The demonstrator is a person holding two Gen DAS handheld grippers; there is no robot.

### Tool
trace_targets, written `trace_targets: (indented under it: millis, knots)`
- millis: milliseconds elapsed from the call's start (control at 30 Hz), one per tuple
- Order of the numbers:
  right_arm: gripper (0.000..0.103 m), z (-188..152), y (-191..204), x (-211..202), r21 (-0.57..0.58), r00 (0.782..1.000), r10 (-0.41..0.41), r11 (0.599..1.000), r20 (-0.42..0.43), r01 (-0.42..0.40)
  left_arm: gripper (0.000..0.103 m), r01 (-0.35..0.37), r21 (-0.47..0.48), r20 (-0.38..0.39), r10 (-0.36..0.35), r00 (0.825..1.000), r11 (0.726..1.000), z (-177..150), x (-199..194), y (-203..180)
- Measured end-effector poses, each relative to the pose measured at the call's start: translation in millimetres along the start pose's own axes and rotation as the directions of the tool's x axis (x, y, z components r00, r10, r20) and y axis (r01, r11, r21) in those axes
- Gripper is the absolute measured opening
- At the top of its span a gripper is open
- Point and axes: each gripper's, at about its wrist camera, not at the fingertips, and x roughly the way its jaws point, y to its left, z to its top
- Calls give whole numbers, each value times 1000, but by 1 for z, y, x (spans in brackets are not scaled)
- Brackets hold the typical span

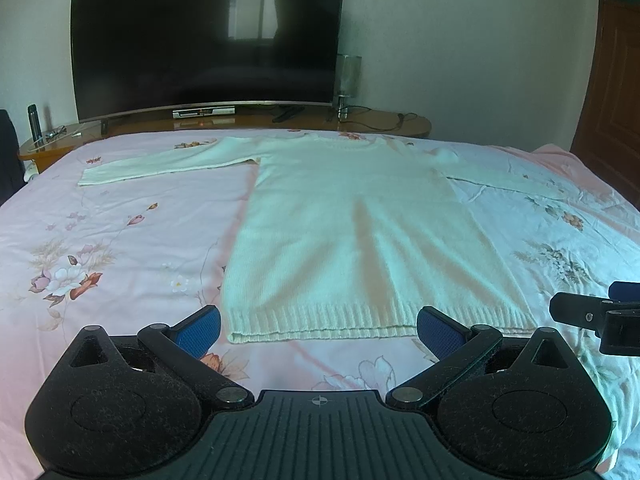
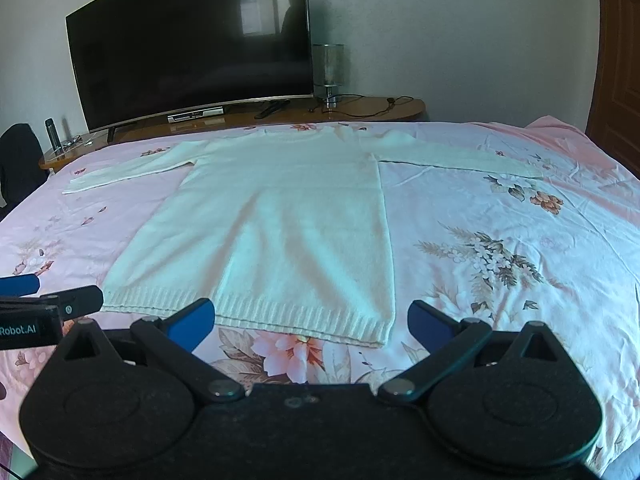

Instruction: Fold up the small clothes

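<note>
A white knit sweater (image 1: 352, 224) lies flat on the pink floral bedsheet (image 1: 100, 240), hem toward me, both sleeves spread out sideways. It also shows in the right wrist view (image 2: 280, 220). My left gripper (image 1: 319, 330) is open and empty, just short of the ribbed hem, its blue pads either side of the hem's left half. My right gripper (image 2: 311, 324) is open and empty, in front of the hem's right corner. Each gripper shows at the edge of the other's view.
The bedsheet (image 2: 500, 240) covers the whole bed. Beyond the far edge stands a wooden TV bench (image 1: 380, 124) with a large dark television (image 1: 208, 36), a small lamp (image 1: 347, 80) and cables. A wooden door (image 1: 612, 100) is at the right.
</note>
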Motion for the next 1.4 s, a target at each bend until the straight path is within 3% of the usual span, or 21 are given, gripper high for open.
trace_targets:
  millis: [1400]
  knots:
    - [103, -1, 10, 4, -17, 1000, 17, 1000, -1, -17, 103, -15, -1, 2, 15, 1000, 1000, -2, -1, 8]
